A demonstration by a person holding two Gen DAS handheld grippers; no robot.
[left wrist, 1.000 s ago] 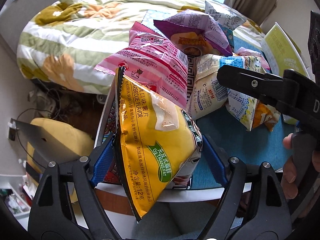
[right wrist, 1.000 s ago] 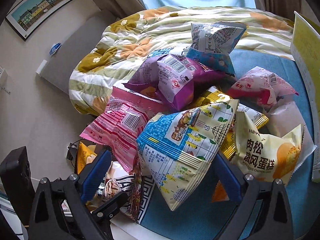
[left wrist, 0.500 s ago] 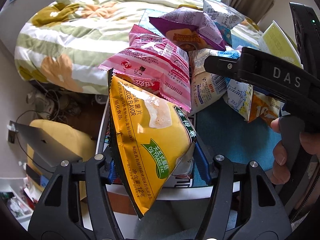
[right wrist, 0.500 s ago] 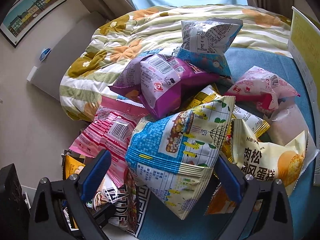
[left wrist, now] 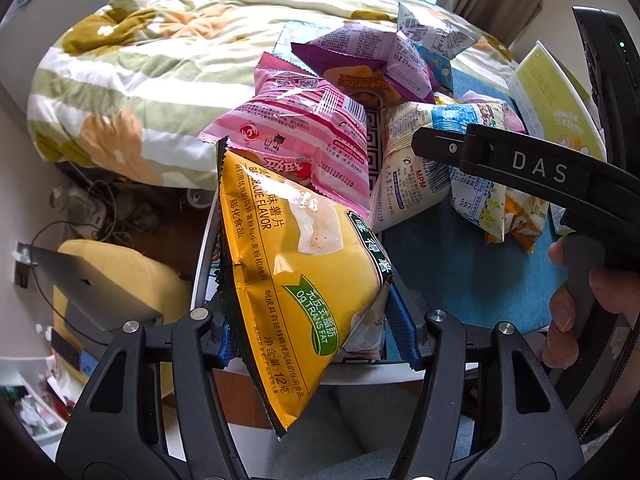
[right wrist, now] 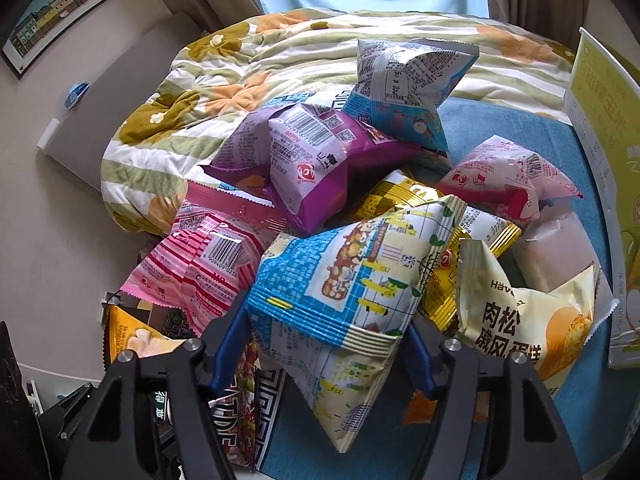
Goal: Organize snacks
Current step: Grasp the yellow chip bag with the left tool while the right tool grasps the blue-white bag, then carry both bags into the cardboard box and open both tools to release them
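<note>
Several snack bags lie heaped on a blue table [right wrist: 516, 128]. My left gripper [left wrist: 308, 328] is shut on a yellow barbecue chip bag [left wrist: 296, 280]; both blue pads press its lower sides at the table's near edge. The same bag shows at the lower left of the right wrist view [right wrist: 132, 340]. My right gripper [right wrist: 326, 344] is closing its jaws on a blue-and-cream bag [right wrist: 352, 280], and the pads squeeze its bottom corner. That bag [left wrist: 416, 168] appears in the left wrist view behind the right gripper's black finger.
Around the held bags lie a pink striped bag [right wrist: 200, 264], a purple bag [right wrist: 304, 156], a white-and-blue bag [right wrist: 404, 92] and a cream cake bag [right wrist: 520, 320]. A yellow-green box [right wrist: 604, 160] stands at the right. A flowered quilt [right wrist: 280, 52] lies behind. A hand [left wrist: 576, 320] grips the right handle.
The left jaws closed in on the yellow bag. The right jaws stood wide around the blue-and-cream bag and have now closed onto it. The right gripper moved further into the left view.
</note>
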